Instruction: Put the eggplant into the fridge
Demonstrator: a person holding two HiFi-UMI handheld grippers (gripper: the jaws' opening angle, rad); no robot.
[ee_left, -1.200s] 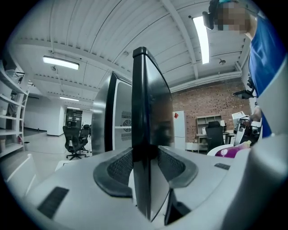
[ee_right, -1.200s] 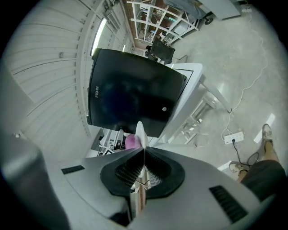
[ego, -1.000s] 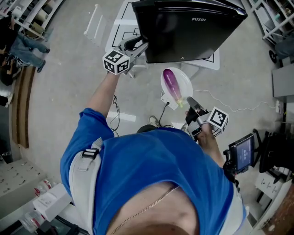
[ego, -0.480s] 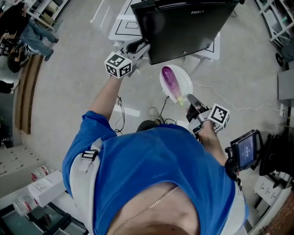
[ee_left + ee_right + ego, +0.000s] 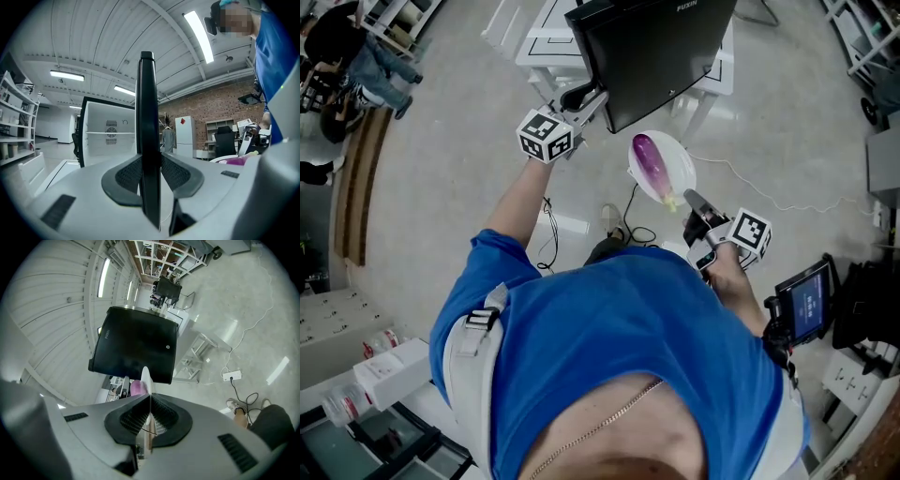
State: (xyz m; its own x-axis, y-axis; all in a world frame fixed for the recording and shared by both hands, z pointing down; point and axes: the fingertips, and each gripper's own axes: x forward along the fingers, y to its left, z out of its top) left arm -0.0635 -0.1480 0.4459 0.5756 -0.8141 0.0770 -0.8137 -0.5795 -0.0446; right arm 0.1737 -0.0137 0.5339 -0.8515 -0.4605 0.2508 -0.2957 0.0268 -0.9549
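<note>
**A:** What is the left gripper [image 5: 589, 97] doing?

**B:** Its jaws stand at a middling width and have just been closing. The black edge of the fridge door [image 5: 656, 47] stands upright between them, and both pads lie against its faces.

**A:** And past the jaws?

**B:** In the left gripper view, the fridge's white interior [image 5: 108, 145] shows at 9 o'clock from the door edge, with one shelf across it. In the head view, the door is a broad black panel at 12 o'clock, and this gripper meets it at its lower left corner.

**A:** The right gripper [image 5: 694, 202]?

**B:** It is pinched nearly closed on the thin rim of a white plate [image 5: 678, 169]. The rim runs edge-on between the pads.

**A:** Where is the eggplant [image 5: 650, 161]?

**B:** It is lying on that plate, purple with its pale green stem end towards the right gripper. The plate sits at 11 o'clock from the gripper's tips, just below the door's lower edge and off the floor [image 5: 441, 187]. In the right gripper view, a bit of purple shows at 10 o'clock from the jaws, with the black door beyond it.

**A:** Anything else nearby?

**B:** A white power strip [image 5: 232, 376] lies on the floor at 3 o'clock from the plate's rim. The person's blue shirt [image 5: 609, 347] fills the head view's lower half.
</note>
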